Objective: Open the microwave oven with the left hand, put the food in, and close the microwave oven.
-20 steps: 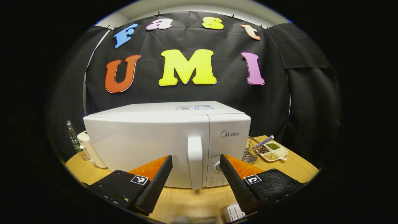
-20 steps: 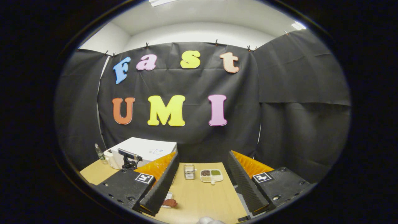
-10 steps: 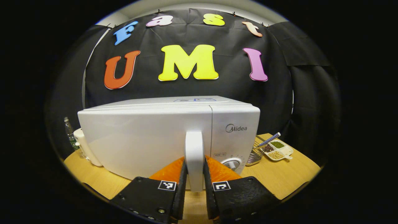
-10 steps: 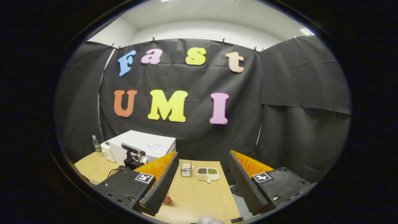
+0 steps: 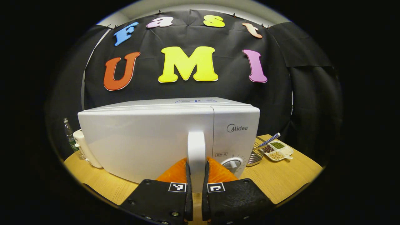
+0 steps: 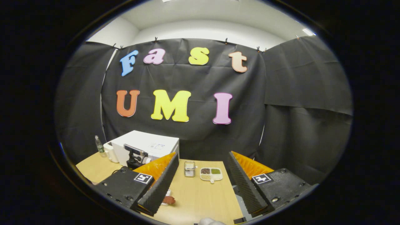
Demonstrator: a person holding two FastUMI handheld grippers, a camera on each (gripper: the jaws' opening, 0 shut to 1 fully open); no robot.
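Wooden table [image 5: 281,181] in a black-cloth booth, white microwave [image 5: 140,134] dead centre with door closed, left claw [image 5: 196,190] clamped on its handle [image 5: 196,156] at 6 o'clock, right claw [image 6: 203,184] wide open, food bit [image 6: 169,200] at its 7 o'clock

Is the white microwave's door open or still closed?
Closed. The white microwave oven's door sits flush with the control panel, no gap showing, while the left gripper clamps the white vertical handle.

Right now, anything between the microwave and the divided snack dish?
Yes: in the left gripper view, a wire basket sits between the microwave and the divided dish.
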